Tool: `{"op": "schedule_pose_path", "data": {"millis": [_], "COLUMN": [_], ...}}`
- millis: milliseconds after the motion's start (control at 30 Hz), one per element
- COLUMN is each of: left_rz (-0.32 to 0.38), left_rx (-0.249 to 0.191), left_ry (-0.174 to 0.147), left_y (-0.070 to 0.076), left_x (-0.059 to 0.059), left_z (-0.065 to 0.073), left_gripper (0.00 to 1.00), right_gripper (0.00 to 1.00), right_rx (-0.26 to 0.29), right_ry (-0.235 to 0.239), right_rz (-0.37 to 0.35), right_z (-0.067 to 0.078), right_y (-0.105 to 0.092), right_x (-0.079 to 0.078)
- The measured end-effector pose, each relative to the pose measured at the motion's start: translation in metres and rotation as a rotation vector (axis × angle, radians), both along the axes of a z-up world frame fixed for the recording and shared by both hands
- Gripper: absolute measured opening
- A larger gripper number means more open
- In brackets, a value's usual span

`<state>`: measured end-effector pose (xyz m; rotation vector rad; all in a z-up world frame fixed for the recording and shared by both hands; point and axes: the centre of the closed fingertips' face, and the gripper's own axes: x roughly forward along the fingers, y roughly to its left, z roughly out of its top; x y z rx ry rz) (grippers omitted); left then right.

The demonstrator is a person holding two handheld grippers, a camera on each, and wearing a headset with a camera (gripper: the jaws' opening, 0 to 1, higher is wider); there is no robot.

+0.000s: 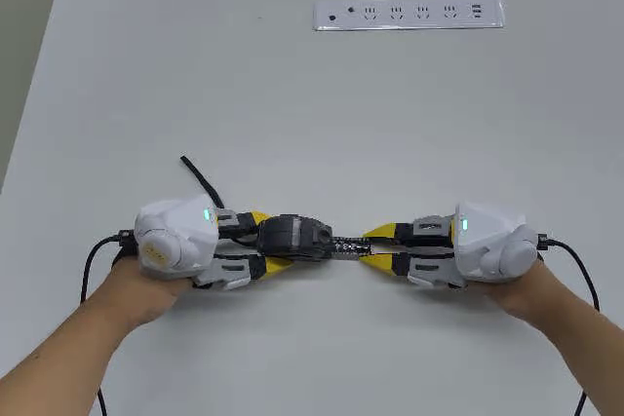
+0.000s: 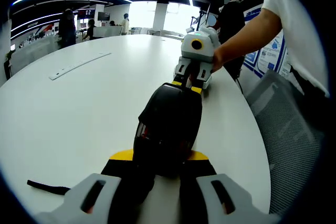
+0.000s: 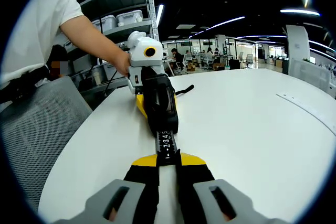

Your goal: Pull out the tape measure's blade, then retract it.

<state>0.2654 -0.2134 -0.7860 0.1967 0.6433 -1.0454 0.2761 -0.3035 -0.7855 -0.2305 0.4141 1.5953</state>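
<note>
A black tape measure case [image 1: 292, 237] lies on the white table, held between the yellow-tipped jaws of my left gripper [image 1: 265, 241], which is shut on it. In the left gripper view the case [image 2: 168, 129] sits right in front of the jaws. A short length of blade [image 1: 347, 245] with printed numbers runs from the case to my right gripper [image 1: 378, 246], which is shut on the blade's end. The right gripper view shows the numbered blade [image 3: 165, 142] leading from its jaws to the case [image 3: 160, 103]. A black wrist strap [image 1: 200, 179] trails from the case.
A white power strip [image 1: 409, 14] lies at the far side of the table [image 1: 312, 104]. Black cables run from both grippers toward the near edge. The left table edge [image 1: 29, 75] is close to my left hand.
</note>
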Motion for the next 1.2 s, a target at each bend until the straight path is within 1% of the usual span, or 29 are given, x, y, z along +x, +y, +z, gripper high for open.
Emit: {"op": "schedule_pose_path", "data": {"millis": [400, 1200], "left_rz": [0.002, 0.006], "left_rx": [0.002, 0.005], "left_ry": [0.001, 0.003], "left_y": [0.001, 0.0], "left_x": [0.0, 0.0], "left_z": [0.0, 0.001], "left_gripper": [0.27, 0.27], "right_gripper": [0.11, 0.1], "right_rx": [-0.003, -0.005], "right_ry": [0.009, 0.021], "right_rz": [-0.012, -0.038], "right_z": [-0.001, 0.001], "right_y": [-0.012, -0.038], "right_x": [0.003, 0.007]}}
